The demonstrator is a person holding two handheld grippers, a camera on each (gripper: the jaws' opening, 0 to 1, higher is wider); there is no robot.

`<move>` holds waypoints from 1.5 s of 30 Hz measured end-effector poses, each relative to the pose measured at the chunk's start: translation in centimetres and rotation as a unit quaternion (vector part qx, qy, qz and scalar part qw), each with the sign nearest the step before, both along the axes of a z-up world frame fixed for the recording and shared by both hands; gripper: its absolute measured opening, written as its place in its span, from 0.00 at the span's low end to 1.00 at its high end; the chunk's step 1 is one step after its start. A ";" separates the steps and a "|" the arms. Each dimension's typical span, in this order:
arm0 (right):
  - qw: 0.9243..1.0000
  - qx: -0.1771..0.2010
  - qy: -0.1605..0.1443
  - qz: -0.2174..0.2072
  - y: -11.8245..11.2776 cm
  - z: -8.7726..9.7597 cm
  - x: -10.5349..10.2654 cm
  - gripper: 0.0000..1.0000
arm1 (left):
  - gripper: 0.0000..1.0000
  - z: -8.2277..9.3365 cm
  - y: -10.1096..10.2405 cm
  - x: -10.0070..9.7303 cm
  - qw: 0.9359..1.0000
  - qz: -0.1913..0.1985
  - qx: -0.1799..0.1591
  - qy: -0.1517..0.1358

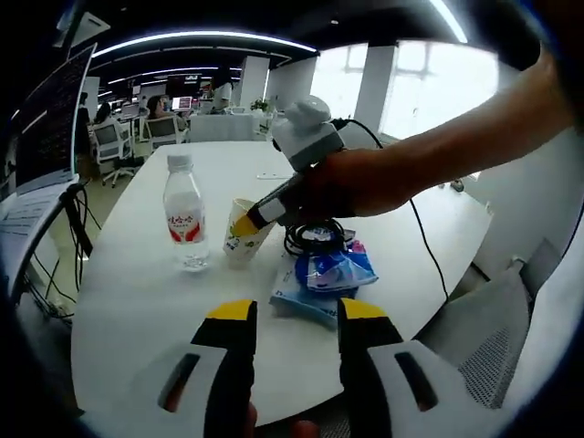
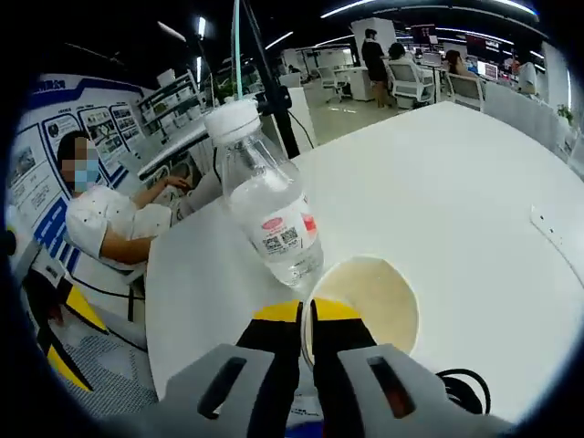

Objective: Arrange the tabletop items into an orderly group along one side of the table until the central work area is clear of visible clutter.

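A paper cup (image 1: 243,239) stands on the white table (image 1: 137,301), right beside a clear water bottle (image 1: 185,214) with a white cap and red label. Reaching in from the right, my right gripper (image 1: 248,219) is shut on the cup's rim. In the right gripper view the yellow-tipped jaws of my right gripper (image 2: 306,315) pinch the near rim of the empty cup (image 2: 370,297), with the bottle (image 2: 269,205) just behind and to the left. Low over the near table edge, my left gripper (image 1: 297,315) is open and holds nothing.
A blue packet (image 1: 328,272) lies right of the cup, with a coil of black cable (image 1: 315,234) behind it, also seen as cable (image 2: 456,381). A person (image 2: 109,219) sits past the table's far edge. Office chairs and desks stand further off.
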State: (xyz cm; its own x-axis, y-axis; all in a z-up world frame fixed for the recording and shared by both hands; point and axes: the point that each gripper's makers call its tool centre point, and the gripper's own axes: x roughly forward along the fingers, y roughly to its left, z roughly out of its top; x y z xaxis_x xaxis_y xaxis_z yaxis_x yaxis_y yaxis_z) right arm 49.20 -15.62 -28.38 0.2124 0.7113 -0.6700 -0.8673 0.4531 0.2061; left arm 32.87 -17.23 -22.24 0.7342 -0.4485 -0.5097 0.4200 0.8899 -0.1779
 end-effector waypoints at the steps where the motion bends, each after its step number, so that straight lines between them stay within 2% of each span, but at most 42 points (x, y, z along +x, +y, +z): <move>1: 1.000 -0.003 -0.004 0.004 0.1 0.0 0.0 0.02 | 0.34 0.0 0.1 0.0 1.000 0.001 0.000 0.000; 5: 0.999 -0.025 -0.024 0.031 0.4 -0.3 -0.6 0.04 | 0.34 0.0 0.2 -0.1 1.000 0.002 0.000 0.001; 22: 0.996 -0.039 -0.052 0.055 1.9 -0.5 -0.5 0.15 | 0.34 0.6 0.4 0.5 1.000 0.009 -0.001 -0.003; 28: 0.992 -0.061 -0.068 0.084 1.9 -0.8 -1.7 0.17 | 0.34 0.7 0.6 0.7 1.000 0.009 -0.001 -0.005; 31: 0.989 -0.077 -0.080 0.100 1.6 -0.9 -2.3 0.17 | 0.34 0.8 0.7 0.7 1.000 0.010 0.000 -0.005; 36: 0.977 -0.105 -0.112 0.147 1.4 -1.1 -3.4 0.17 | 0.34 0.7 0.8 0.8 1.000 0.012 -0.001 -0.005; 38: 0.976 -0.109 -0.115 0.151 1.4 -1.2 -3.4 0.14 | 0.34 0.6 0.8 0.8 1.000 0.010 0.000 -0.004; 40: 0.974 -0.115 -0.118 0.158 1.3 -1.4 -3.4 0.05 | 0.34 0.6 0.7 0.9 1.000 0.009 0.000 -0.005; 41: 0.970 -0.122 -0.127 0.166 1.3 -1.5 -3.2 0.02 | 0.34 0.7 0.7 0.9 1.000 0.009 -0.001 -0.005; 45: 0.968 -0.124 -0.134 0.173 1.5 -1.4 -2.8 0.02 | 0.34 0.8 0.6 0.8 1.000 0.010 -0.003 -0.005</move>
State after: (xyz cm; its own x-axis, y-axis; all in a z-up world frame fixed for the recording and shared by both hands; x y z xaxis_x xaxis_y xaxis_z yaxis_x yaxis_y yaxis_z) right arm 46.40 -14.12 -29.81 0.1800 0.5959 -0.7827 -0.9833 0.1318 -0.1258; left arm 33.72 -16.60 -21.48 0.7481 -0.4367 -0.4997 0.4040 0.8970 -0.1793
